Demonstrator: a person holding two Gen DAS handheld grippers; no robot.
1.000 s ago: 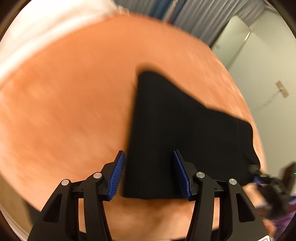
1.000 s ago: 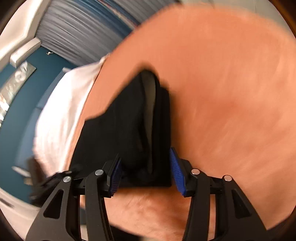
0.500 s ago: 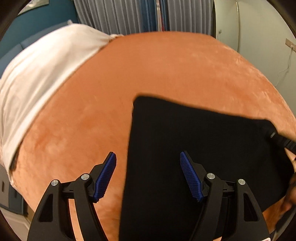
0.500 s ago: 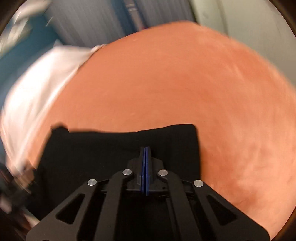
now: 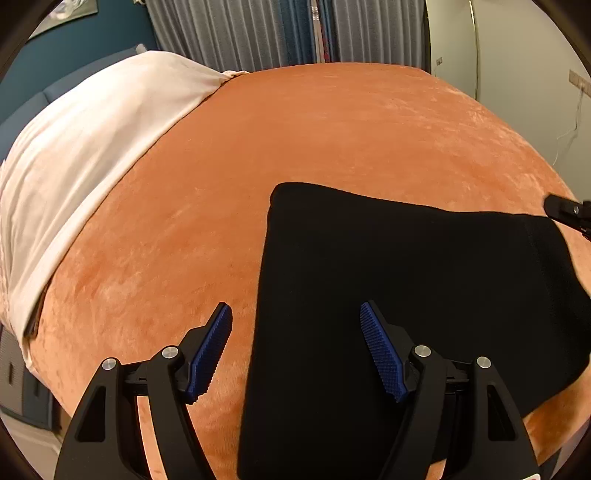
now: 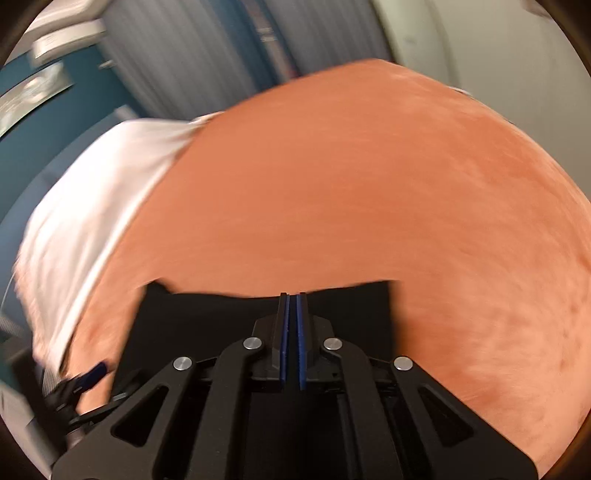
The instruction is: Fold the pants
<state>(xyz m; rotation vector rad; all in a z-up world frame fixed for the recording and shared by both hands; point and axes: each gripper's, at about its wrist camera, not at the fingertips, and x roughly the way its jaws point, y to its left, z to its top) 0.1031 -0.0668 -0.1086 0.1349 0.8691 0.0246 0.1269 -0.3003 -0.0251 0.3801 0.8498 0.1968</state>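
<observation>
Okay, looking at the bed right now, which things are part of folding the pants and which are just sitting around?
Part of the job:
- black pants, folded flat on the orange blanket
- left gripper, fingers open over the pants' edge
- right gripper, fingers shut

Just lying about:
- white sheet at the bed's far side
- grey curtains

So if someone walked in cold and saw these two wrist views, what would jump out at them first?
The black pants, folded into a flat dark block low and right on the big orange bedspread. Next, the white sheet bunched along the bed's left side. Then the grippers: the left gripper open, straddling the pants' left edge, and the right gripper shut over the fabric's far edge.
</observation>
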